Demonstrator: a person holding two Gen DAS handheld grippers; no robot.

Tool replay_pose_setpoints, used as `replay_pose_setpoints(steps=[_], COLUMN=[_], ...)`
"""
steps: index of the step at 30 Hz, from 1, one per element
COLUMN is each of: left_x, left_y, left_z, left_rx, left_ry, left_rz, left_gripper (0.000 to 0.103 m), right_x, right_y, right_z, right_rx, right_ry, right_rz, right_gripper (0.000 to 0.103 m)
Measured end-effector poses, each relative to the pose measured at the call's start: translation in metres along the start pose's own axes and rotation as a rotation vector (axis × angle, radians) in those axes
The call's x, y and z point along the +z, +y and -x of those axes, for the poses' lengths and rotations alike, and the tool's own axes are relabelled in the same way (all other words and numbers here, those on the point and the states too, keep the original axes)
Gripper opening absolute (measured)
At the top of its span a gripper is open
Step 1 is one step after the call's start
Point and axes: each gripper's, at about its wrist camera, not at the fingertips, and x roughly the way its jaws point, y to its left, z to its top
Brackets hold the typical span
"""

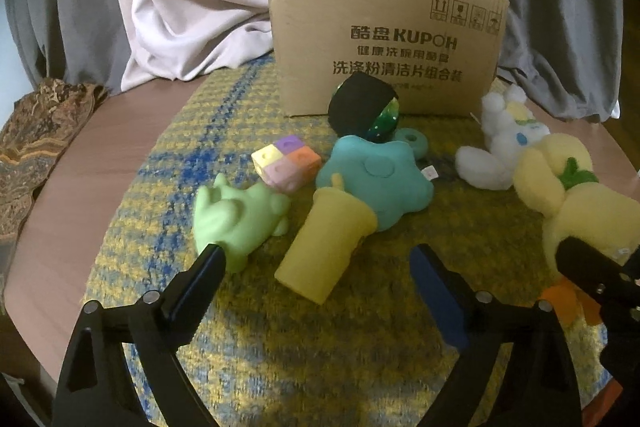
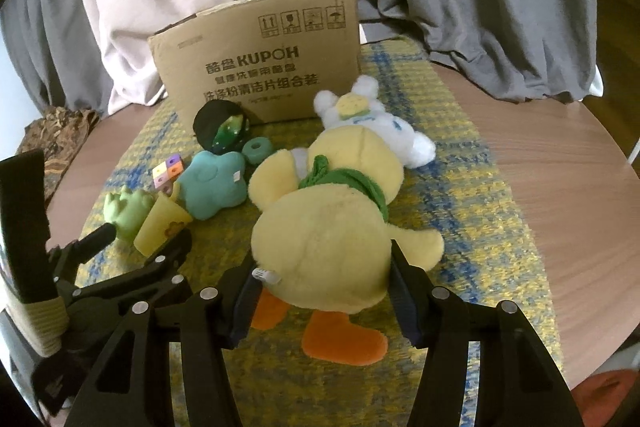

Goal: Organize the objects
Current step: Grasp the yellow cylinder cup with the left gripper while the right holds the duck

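Note:
Toys lie on a yellow-blue mat in front of a cardboard box (image 1: 384, 43). My left gripper (image 1: 316, 263) is open, its fingers on either side of the near end of a yellow cup (image 1: 324, 243) that lies on its side. A green dinosaur toy (image 1: 236, 219) lies left of the cup. My right gripper (image 2: 320, 287) is open, with its fingers astride the body of a large yellow duck plush (image 2: 324, 227), close to both flanks. A teal star plush (image 1: 376, 179), a coloured cube (image 1: 286, 163), a black-green ball (image 1: 364, 107) and a white bunny plush (image 1: 504, 143) lie behind.
The mat (image 1: 280, 355) covers the middle of a round brown table (image 2: 560, 163). Grey and white drapes (image 1: 200, 7) hang behind the box. A patterned cloth (image 1: 36, 147) lies at the table's left edge. A teal ring (image 2: 256, 149) sits near the ball.

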Motion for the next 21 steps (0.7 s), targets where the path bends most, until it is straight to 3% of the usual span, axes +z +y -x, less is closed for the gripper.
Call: replay_pose_setpoints(steps=[1,9,21], left_x=[0.000,-0.003,-0.005], left_y=[-0.001,-0.003,-0.005], left_z=[-0.002,-0.016,0.004], left_rx=[-0.002,-0.021,-0.048], left_ry=[0.006,0.056,0.012], left_rz=[-0.006,-0.005,-0.004], left_gripper=[0.079,0.045,0.038], right_x=[0.000,0.001,-0.001], right_y=[0.000,-0.001,0.003], right_z=[0.000,0.002,0.009], right_rx=[-0.002,-0.011,0.005], right_ry=[-0.001,-0.005,-0.019], right_rz=[-0.001,-0.005,0.006], right_gripper=[0.057,0.057,0.057])
